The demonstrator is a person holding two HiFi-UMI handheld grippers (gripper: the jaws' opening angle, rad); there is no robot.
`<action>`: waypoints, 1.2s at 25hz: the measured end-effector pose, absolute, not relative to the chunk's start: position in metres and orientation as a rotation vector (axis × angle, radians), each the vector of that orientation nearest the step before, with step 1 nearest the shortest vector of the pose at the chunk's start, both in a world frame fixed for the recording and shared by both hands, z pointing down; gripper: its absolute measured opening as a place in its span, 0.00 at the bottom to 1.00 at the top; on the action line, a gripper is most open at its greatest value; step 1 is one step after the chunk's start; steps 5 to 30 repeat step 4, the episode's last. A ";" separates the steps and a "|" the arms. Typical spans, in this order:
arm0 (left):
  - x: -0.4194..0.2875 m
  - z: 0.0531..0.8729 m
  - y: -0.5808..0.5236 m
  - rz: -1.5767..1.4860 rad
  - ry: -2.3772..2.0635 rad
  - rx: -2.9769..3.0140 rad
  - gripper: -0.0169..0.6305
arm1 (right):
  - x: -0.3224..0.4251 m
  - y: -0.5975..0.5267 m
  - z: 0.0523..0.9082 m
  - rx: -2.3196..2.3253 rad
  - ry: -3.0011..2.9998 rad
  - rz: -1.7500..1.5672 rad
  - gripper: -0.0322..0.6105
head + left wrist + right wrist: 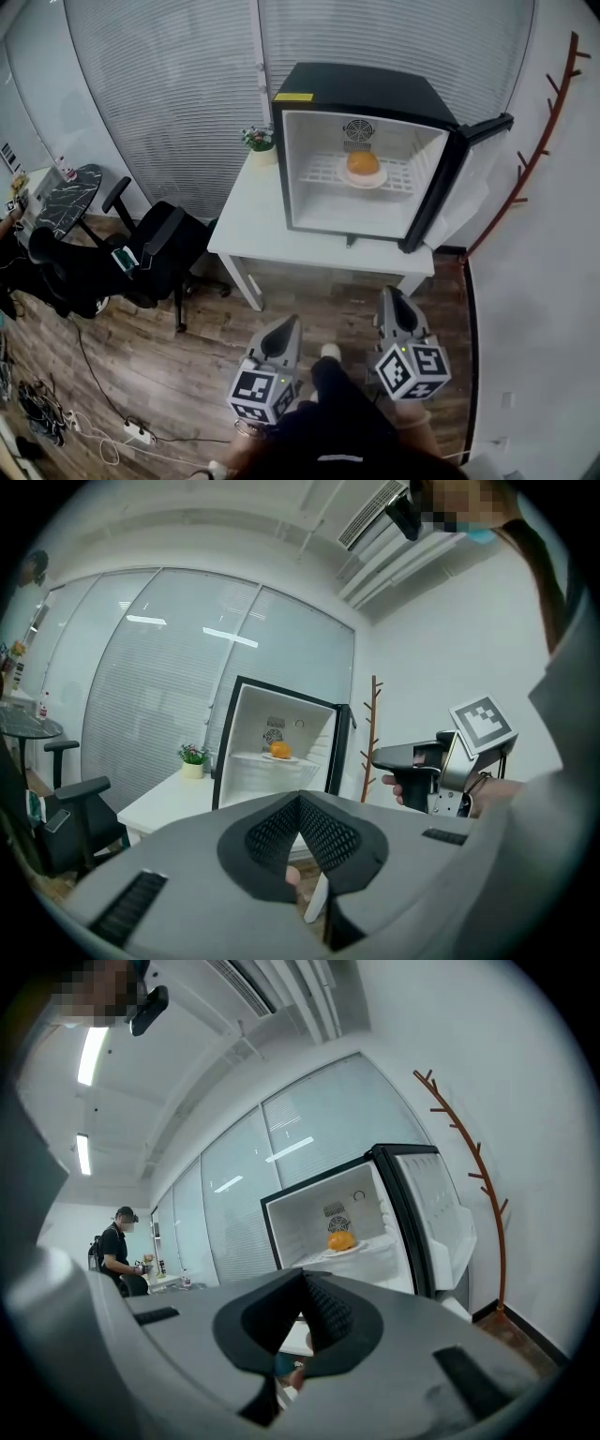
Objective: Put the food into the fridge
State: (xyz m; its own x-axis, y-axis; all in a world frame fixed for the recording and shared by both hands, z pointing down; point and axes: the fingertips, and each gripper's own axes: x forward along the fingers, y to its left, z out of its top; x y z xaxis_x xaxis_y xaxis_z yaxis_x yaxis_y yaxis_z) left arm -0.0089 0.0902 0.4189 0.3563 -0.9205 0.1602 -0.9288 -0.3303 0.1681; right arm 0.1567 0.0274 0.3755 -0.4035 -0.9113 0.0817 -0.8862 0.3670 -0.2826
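Trouble could start with the fridge (366,89), the biggest thing here. Its door (472,192) hangs wide open on the right side. If nobody shuts it, I think the cold will get out and the food (362,162) will not keep. The door needs a push, and a hard push could shake the fridge on the table (253,225). Then the round orange food might roll off its plate (362,181). Right now the food sits on that plate, on the white shelf inside the fridge, near the back wall.

Both grippers are far back from the table, low and close to the person. The left gripper (290,322) has its jaws pressed together with nothing in them. The right gripper (390,293) is the same, closed tight and empty. Closed jaws can push a door but cannot catch the food if it falls.

Now the count, big to small:
- one fridge
- one table
- one black chair (155,248)
- two grippers
- one plate
- one plant (258,140)
- one piece of food
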 end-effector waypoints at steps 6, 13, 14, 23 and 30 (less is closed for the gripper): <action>-0.009 0.419 0.090 0.053 -1.662 2.386 0.05 | 0.153 0.026 0.376 -1.673 2.542 -0.413 0.04; -0.009 0.419 0.090 0.053 -1.662 2.386 0.05 | 0.153 0.026 0.376 -1.673 2.542 -0.413 0.04; -0.009 0.419 0.090 0.053 -1.662 2.386 0.05 | 0.153 0.026 0.376 -1.673 2.542 -0.413 0.04; -0.009 0.419 0.090 0.053 -1.662 2.386 0.05 | 0.153 0.026 0.376 -1.673 2.542 -0.413 0.04; -0.009 0.419 0.090 0.053 -1.662 2.386 0.05 | 0.153 0.026 0.376 -1.673 2.542 -0.413 0.04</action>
